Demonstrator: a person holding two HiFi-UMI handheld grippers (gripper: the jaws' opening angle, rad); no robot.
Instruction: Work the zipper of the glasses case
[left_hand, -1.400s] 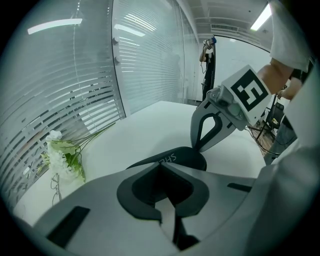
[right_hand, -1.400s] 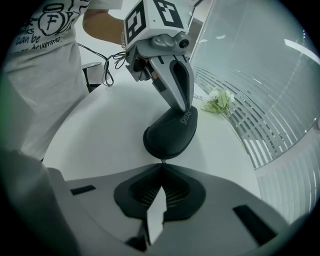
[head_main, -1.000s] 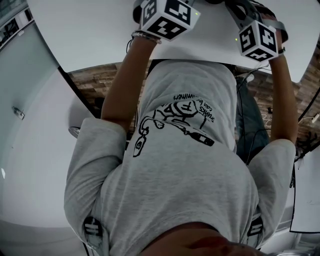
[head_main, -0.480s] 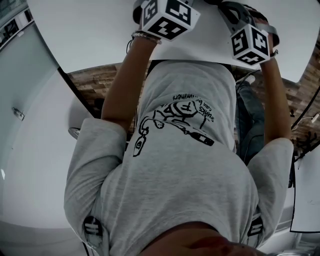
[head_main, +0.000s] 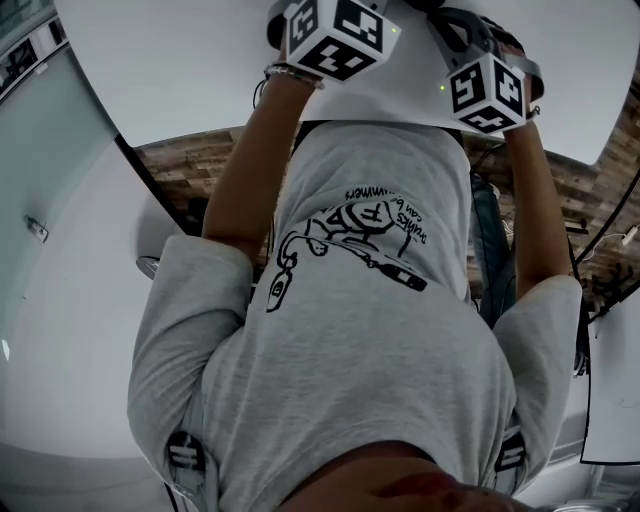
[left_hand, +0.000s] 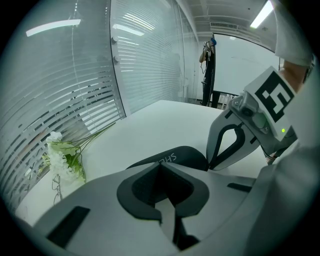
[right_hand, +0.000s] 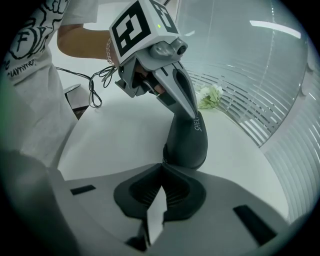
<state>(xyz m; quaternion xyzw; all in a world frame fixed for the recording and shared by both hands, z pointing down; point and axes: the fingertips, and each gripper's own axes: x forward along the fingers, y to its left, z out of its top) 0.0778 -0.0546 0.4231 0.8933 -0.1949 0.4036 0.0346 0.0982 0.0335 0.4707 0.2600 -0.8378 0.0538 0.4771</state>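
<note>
Case (right_hand: 186, 142) held over the table (right_hand: 115, 130), left gripper (right_hand: 194, 116) clenched on its far end, right gripper (right_hand: 161, 165) clamped on the near. A crooked tug could wrench it loose.

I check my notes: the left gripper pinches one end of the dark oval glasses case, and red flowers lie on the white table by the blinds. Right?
Only the colour is wrong: the left gripper view shows white flowers. The left gripper does pinch one end of the dark oval glasses case; they lie on the white table by the blinds.
</note>
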